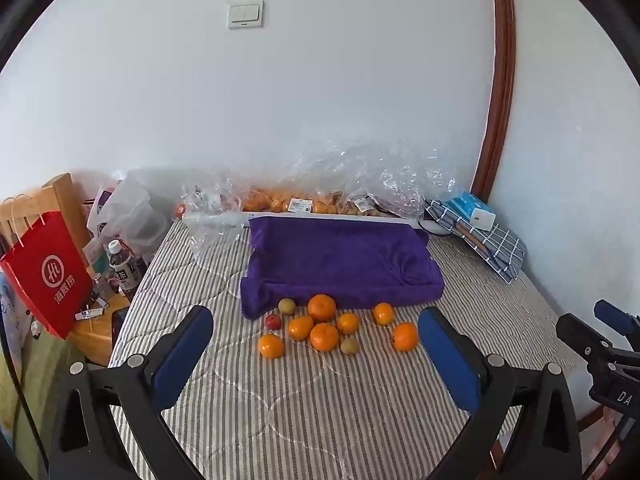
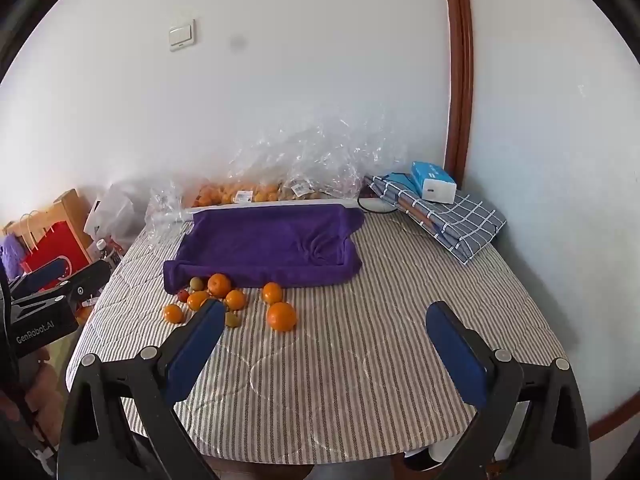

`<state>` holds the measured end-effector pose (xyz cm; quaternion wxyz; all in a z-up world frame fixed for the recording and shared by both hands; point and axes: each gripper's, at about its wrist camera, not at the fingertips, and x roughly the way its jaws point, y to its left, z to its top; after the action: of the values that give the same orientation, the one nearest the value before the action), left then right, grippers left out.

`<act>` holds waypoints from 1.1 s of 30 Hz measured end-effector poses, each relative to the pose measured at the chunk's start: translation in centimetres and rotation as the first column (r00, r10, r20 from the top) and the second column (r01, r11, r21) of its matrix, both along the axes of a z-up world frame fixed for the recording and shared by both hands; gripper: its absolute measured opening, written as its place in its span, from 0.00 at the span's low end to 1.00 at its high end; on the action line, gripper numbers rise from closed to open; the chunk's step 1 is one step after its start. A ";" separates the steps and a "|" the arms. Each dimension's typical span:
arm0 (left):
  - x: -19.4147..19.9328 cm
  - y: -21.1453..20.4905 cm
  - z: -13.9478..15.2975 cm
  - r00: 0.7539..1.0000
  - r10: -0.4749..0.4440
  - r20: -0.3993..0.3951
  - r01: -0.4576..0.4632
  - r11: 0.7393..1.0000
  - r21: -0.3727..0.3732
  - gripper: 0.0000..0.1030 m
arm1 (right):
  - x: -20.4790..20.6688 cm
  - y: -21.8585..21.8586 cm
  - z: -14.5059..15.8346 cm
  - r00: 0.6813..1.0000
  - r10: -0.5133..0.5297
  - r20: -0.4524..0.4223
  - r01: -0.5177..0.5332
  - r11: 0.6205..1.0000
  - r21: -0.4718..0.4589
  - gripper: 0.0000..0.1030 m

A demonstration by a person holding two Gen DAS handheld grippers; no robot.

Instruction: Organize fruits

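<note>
Fruit: your oranges (image 1: 322, 307), two greenish-brown fruits (image 1: 287, 306) and a small red one (image 1: 273, 322) lie loose on the striped cloth (image 1: 320, 400), just before the purple towel-lined tray (image 1: 340, 264).
Left gripper (image 1: 316, 324): your jaws stand wide, holding nothing.
Right gripper (image 2: 326, 318): equally wide, holding nothing.
Behind: bagged fruit (image 1: 276, 202) against the wall.

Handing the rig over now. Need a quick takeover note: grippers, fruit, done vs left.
Left gripper: open, empty, hovering short of the fruit.
Right gripper: open, empty, further right over the striped cloth.
Loose fruit: seven oranges, two brownish-green fruits and one small red fruit, all on the cloth in front of the purple-towel tray.
Bagged fruit sits behind the tray by the wall.
Done: nothing, tray holds no fruit.
Left: sort all ten pieces.
</note>
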<state>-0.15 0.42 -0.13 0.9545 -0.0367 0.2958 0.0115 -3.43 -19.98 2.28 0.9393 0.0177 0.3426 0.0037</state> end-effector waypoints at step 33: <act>-0.4 0.0 -0.4 1.000 0.008 0.005 -0.008 1.000 0.008 1.00 | -0.5 0.6 -0.7 1.000 0.001 0.008 -0.002 1.000 0.022 0.97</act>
<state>-0.58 0.47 -0.49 0.9552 -0.0342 0.2935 0.0164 -3.97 -19.40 1.61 0.9405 0.0278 0.3386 0.0083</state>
